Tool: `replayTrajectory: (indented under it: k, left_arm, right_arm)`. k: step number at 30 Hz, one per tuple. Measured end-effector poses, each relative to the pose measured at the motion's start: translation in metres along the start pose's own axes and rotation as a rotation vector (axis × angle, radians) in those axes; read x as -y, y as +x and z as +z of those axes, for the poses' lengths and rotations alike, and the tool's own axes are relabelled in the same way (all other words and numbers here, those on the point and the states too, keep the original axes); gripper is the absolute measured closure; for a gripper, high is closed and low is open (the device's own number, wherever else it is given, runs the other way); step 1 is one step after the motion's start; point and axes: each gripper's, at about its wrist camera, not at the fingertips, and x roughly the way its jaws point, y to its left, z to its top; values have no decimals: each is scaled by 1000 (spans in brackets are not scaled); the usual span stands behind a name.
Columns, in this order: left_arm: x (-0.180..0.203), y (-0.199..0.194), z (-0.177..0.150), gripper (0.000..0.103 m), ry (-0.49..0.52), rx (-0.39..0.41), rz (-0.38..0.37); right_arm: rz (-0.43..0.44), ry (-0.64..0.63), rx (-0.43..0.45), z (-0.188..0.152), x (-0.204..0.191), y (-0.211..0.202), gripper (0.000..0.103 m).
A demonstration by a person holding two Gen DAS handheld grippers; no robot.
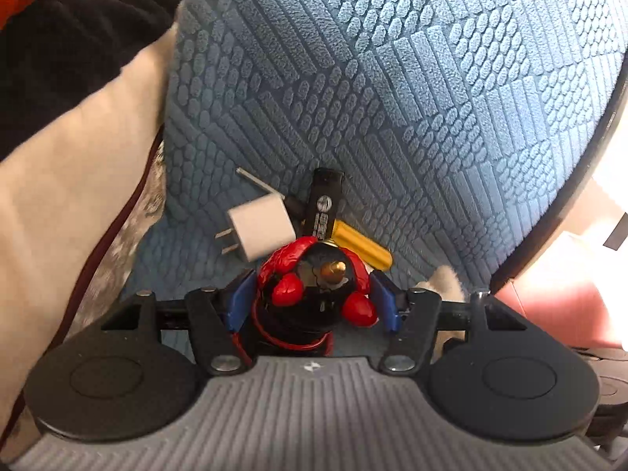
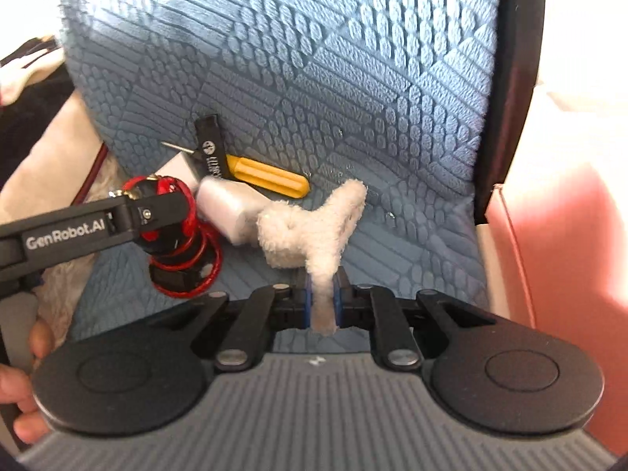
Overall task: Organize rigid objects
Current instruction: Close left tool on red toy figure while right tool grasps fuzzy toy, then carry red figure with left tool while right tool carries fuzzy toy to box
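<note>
My left gripper point(image 1: 314, 298) is shut on a black and red ball-head mount point(image 1: 314, 294) with a brass screw, held just above the blue textured mat point(image 1: 392, 98). The mount also shows in the right wrist view point(image 2: 176, 231). My right gripper point(image 2: 322, 298) is shut on a fluffy white object point(image 2: 314, 219). On the mat lie a white plug adapter point(image 1: 259, 229), a black tool point(image 1: 324, 204) and a yellow-handled screwdriver point(image 1: 363, 247). The adapter point(image 2: 227, 204), black tool point(image 2: 212, 145) and screwdriver point(image 2: 267, 176) also show in the right wrist view.
A beige cushion point(image 1: 70, 196) and dark cloth point(image 1: 59, 59) lie to the left of the mat. A pink surface point(image 2: 569, 235) lies to the right past the mat's dark edge point(image 2: 510, 98). A hand point(image 2: 23, 392) holds the left gripper's handle.
</note>
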Motion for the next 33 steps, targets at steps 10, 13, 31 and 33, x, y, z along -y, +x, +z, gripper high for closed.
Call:
replayTrajectory:
  k: [10, 13, 31, 33]
  left_arm:
    - [5, -51, -21, 35, 17, -2, -13]
    - [7, -67, -30, 35, 20, 0, -23]
    - [9, -136, -85, 35, -18, -52, 2]
    - [8, -138, -91, 35, -30, -63, 2]
  right_arm:
    - [2, -9, 25, -29, -8, -50, 89]
    - [-8, -19, 9, -45, -9, -58, 89]
    - [-7, -13, -41, -117, -16, -117, 89]
    - [-6, -19, -50, -120, -17, -115, 89]
